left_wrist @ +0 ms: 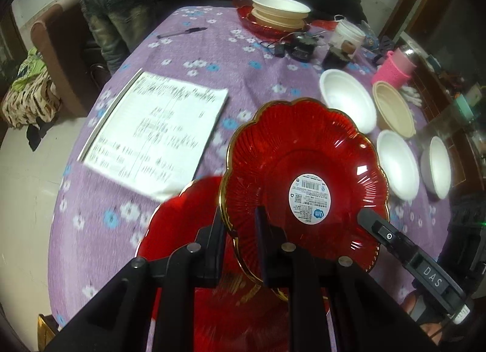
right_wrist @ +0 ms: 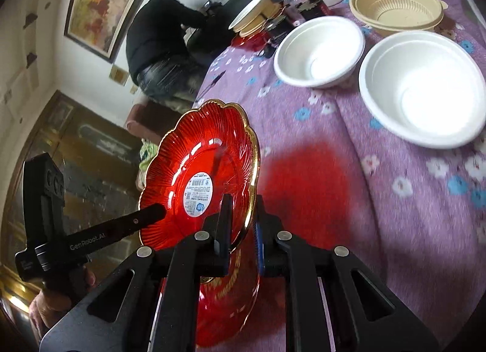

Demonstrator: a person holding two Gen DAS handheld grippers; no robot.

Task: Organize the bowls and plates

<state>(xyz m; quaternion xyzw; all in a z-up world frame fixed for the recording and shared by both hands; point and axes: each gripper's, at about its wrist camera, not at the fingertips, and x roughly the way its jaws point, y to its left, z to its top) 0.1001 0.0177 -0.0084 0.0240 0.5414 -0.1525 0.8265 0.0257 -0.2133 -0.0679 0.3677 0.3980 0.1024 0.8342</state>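
Both grippers pinch one red scalloped plate (left_wrist: pixel 303 169) by its gold rim: the left gripper (left_wrist: pixel 240 230) at the near edge, the right gripper (right_wrist: pixel 243 215) at the opposite side, holding it tilted above the surface (left_wrist: pixel 243 57), which is covered by a purple floral cloth. Beneath lies a second red plate (left_wrist: pixel 182 224), blurred. White foam bowls (right_wrist: pixel 319 51) and a beige bowl (right_wrist: pixel 395 5) stand near the right edge; a stack of bowls on a red plate (left_wrist: pixel 279 15) sits at the far end. A printed sheet (left_wrist: pixel 155 130) and pen (left_wrist: pixel 182 32) lie left. Beyond, a person (right_wrist: pixel 161 45) bends by a dark sofa, possibly leather; a framed painting (right_wrist: pixel 100 2) hangs on the wall.
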